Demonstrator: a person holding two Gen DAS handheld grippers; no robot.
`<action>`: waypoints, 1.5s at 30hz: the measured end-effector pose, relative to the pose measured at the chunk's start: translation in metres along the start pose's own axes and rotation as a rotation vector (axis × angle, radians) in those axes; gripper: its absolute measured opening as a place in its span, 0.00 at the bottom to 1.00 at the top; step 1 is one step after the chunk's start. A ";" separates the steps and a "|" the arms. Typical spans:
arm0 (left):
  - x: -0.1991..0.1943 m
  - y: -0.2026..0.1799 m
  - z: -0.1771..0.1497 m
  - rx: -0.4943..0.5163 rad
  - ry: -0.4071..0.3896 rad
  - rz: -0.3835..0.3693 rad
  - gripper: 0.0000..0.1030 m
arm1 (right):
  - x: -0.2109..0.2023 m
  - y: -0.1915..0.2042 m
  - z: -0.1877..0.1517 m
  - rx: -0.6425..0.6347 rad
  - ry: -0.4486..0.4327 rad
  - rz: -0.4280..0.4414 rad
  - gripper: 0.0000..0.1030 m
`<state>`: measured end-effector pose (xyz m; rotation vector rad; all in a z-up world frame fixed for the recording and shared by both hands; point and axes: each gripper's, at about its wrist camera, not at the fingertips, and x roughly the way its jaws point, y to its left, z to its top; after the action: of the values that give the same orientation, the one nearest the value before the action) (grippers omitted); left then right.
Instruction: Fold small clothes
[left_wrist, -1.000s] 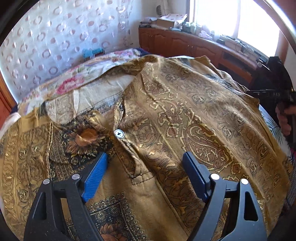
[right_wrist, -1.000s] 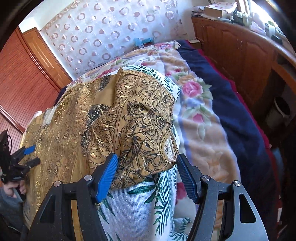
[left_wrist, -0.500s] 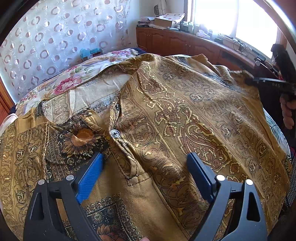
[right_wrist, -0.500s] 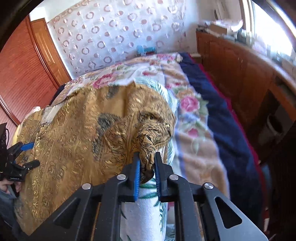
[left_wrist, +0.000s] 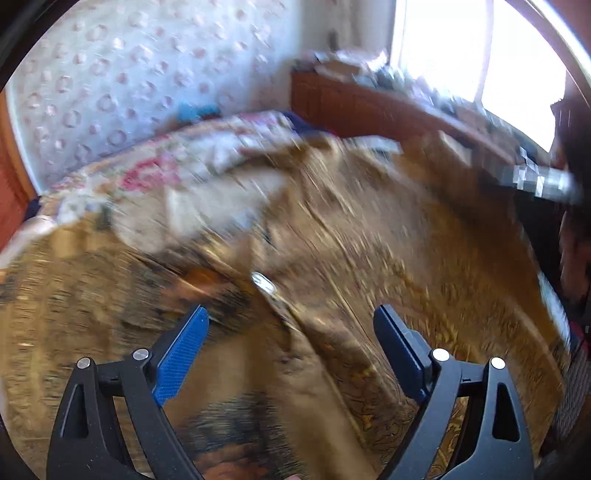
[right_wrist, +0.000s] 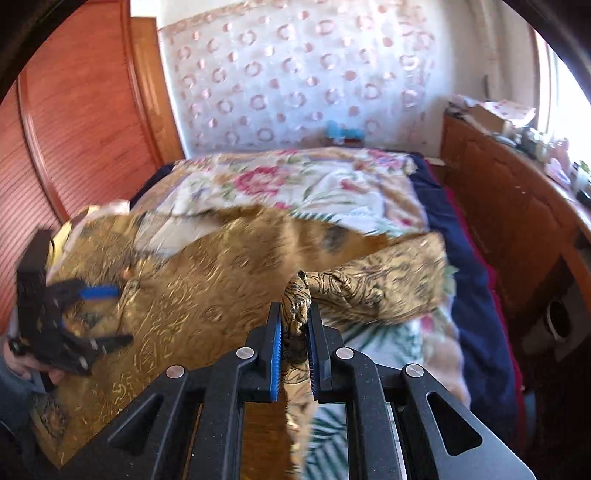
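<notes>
The right tool (right_wrist: 294, 325), wide apart a second ago, is now clamped on the sleeve end of the gold paisley shirt (right_wrist: 207, 291) and has lifted it clear of the floral bedspread (right_wrist: 295, 184), the sleeve stretched taut toward the shirt's body. The left tool (left_wrist: 291, 332) hovers with its jaws apart over the buttoned placket (left_wrist: 264, 283), its view blurred by motion. The shirt otherwise lies spread on the bed; the sleeve fold looks under way.
</notes>
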<state>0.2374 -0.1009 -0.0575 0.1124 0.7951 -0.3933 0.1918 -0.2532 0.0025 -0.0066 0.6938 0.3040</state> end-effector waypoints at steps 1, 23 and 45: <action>-0.011 0.006 0.003 -0.009 -0.033 0.024 0.89 | 0.008 0.006 -0.004 -0.009 0.022 0.016 0.12; -0.086 0.068 -0.003 -0.125 -0.181 0.233 0.89 | 0.008 -0.032 -0.007 0.057 0.016 -0.062 0.52; -0.040 0.044 -0.029 -0.103 -0.049 0.152 0.89 | 0.095 -0.054 0.031 0.161 0.111 0.030 0.14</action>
<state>0.2092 -0.0415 -0.0509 0.0663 0.7519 -0.2103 0.2957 -0.2749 -0.0384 0.1417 0.8281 0.2776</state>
